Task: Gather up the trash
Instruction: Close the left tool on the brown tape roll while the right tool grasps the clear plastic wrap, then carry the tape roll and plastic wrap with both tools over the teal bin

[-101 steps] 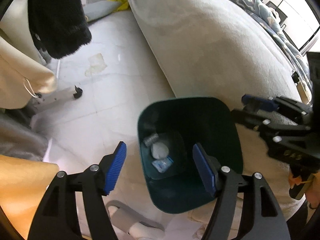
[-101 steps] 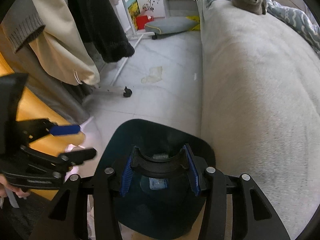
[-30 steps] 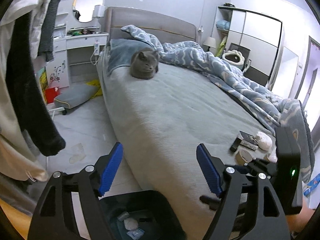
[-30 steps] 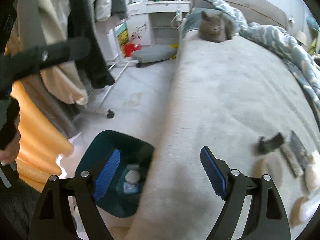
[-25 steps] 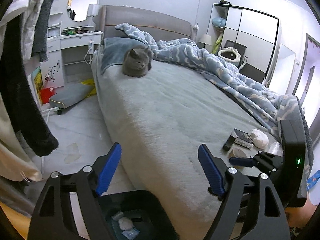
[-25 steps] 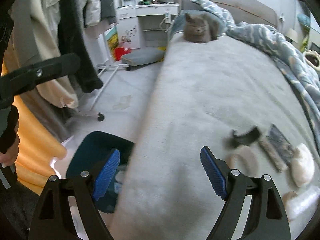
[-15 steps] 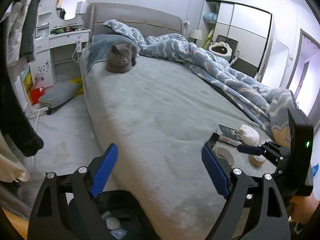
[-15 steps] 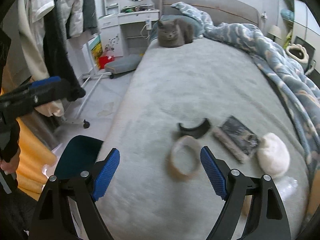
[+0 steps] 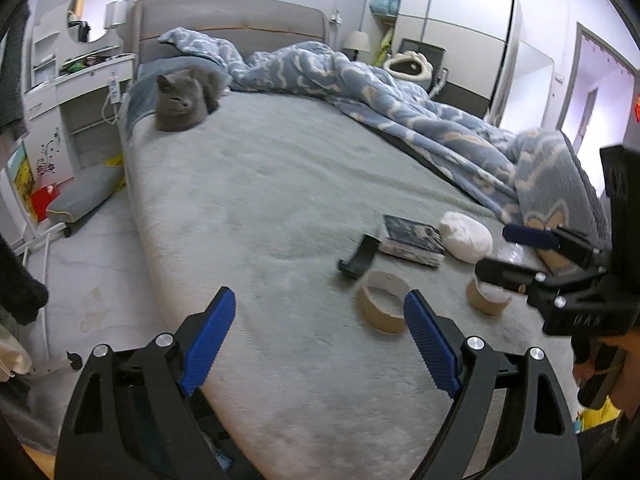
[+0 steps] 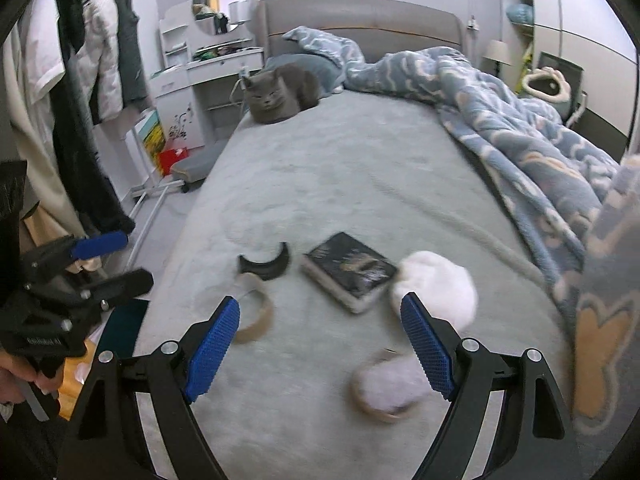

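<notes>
On the grey bed (image 9: pixel 260 208) lie a cardboard tape ring (image 9: pixel 384 308) (image 10: pixel 256 312), a black curved piece (image 9: pixel 358 258) (image 10: pixel 266 266), a white wad (image 9: pixel 466 236) (image 10: pixel 436 288) and a second ring stuffed with white tissue (image 9: pixel 488 296) (image 10: pixel 386 392). My left gripper (image 9: pixel 320 340) (image 10: pixel 120 262) hangs open and empty over the bed's near edge, the tape ring just beyond its right pad. My right gripper (image 10: pixel 320 350) (image 9: pixel 506 254) is open and empty above the tissue-filled ring. A corner of the dark teal bin (image 10: pixel 124 324) shows beside the bed.
A dark book (image 10: pixel 350 272) lies between the black piece and the white wad. A grey cat (image 9: pixel 182 102) sits at the head of the bed. A blue quilt (image 10: pixel 520 128) is heaped along the right. Clothes (image 10: pixel 76 120) hang on a rack at the left.
Both grippers have swung from over the bin on the floor to the right, over the bed. The right gripper, earlier shut on a black curved piece above the bin, now stands open and empty.
</notes>
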Demonstrator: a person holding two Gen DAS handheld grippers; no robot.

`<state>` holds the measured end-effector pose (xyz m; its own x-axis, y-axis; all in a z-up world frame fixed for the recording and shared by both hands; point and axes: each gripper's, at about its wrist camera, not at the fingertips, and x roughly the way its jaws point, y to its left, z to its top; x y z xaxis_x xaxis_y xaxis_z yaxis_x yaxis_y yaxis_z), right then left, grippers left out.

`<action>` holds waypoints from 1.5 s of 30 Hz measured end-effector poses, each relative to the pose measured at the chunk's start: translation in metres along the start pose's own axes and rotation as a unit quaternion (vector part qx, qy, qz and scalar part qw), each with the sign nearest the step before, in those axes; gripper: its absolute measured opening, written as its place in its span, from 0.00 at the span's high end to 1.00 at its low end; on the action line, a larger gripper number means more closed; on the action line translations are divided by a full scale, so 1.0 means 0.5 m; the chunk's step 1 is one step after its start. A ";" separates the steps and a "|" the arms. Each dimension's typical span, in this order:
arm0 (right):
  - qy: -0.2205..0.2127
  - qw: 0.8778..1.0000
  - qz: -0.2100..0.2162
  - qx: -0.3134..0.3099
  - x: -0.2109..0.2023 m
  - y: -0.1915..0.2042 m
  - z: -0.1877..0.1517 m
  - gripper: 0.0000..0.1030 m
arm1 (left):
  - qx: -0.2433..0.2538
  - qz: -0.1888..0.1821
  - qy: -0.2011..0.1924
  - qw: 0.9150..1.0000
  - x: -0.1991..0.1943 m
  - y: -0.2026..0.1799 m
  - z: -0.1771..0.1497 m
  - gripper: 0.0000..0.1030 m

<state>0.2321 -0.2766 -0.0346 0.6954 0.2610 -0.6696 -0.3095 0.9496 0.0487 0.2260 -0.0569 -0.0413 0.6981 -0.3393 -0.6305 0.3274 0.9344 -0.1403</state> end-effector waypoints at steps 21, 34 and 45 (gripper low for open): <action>0.014 0.996 0.018 0.081 -0.012 -0.175 -0.048 0.20 | -0.004 -0.019 0.074 0.997 0.148 -0.088 -0.014 0.32; 0.038 0.984 0.096 0.143 0.013 -0.213 -0.076 0.46 | 0.003 -0.009 0.083 0.996 0.171 -0.110 -0.007 0.56; 0.039 0.982 0.114 0.144 0.012 -0.200 -0.070 0.59 | 0.005 -0.023 0.062 0.998 0.137 -0.108 -0.001 0.57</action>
<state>0.2445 -0.3761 -0.0696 0.5751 0.4684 -0.6707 -0.2462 0.8810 0.4040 0.2556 -0.1303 -0.0773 0.5987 -0.3644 -0.7133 0.3639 0.9171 -0.1630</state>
